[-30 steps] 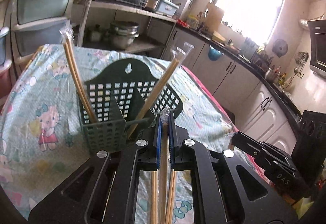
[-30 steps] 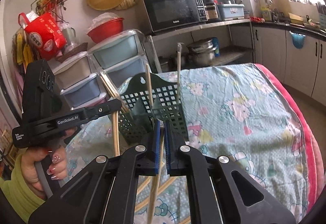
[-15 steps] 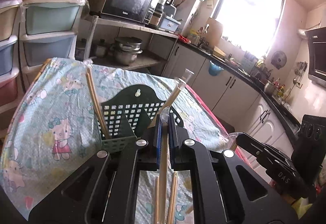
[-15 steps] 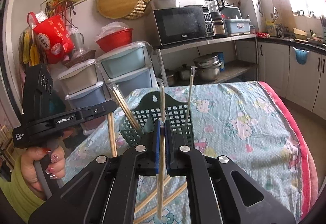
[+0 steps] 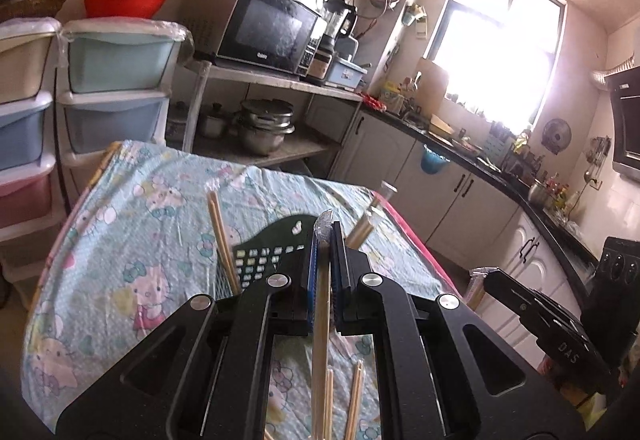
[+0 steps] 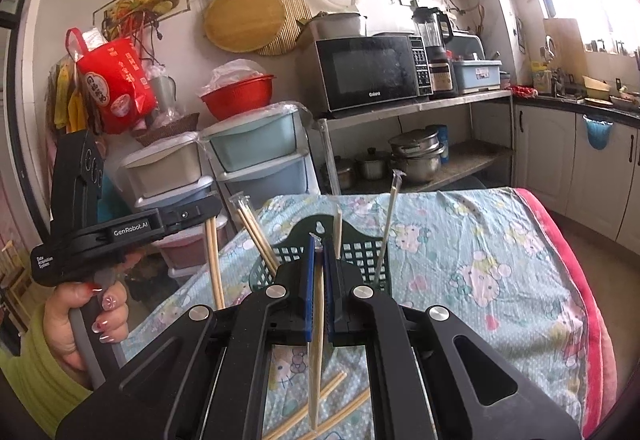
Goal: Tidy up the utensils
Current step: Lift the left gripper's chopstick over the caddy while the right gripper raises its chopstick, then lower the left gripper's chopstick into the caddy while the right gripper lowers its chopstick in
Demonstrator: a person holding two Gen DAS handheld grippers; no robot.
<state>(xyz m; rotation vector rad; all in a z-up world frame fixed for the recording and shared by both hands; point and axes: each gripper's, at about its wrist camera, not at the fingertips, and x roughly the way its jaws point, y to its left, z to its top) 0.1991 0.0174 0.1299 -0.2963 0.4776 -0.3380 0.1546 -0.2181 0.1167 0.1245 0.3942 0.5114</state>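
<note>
- Writing I can read: "GenRobot.AI" on my left gripper (image 6: 210,218) at the left of the right wrist view, "DAS" on my right gripper (image 5: 478,274) at the lower right of the left wrist view, "Galanz" on the microwave (image 6: 370,72).
- Left claw is clenched on a wrapped chopstick pair (image 5: 321,304); right claw (image 6: 318,248) grips another wrapped pair (image 6: 318,320).
- The green basket (image 6: 360,252) stands mid-frame on the cartoon tablecloth (image 6: 480,260), with chopsticks (image 6: 256,232) leaning inside.
- Loose chopsticks (image 6: 320,400) lie on the cloth at bottom centre.
- The cloth to the basket's right is bare up to its red edge (image 6: 576,260).
</note>
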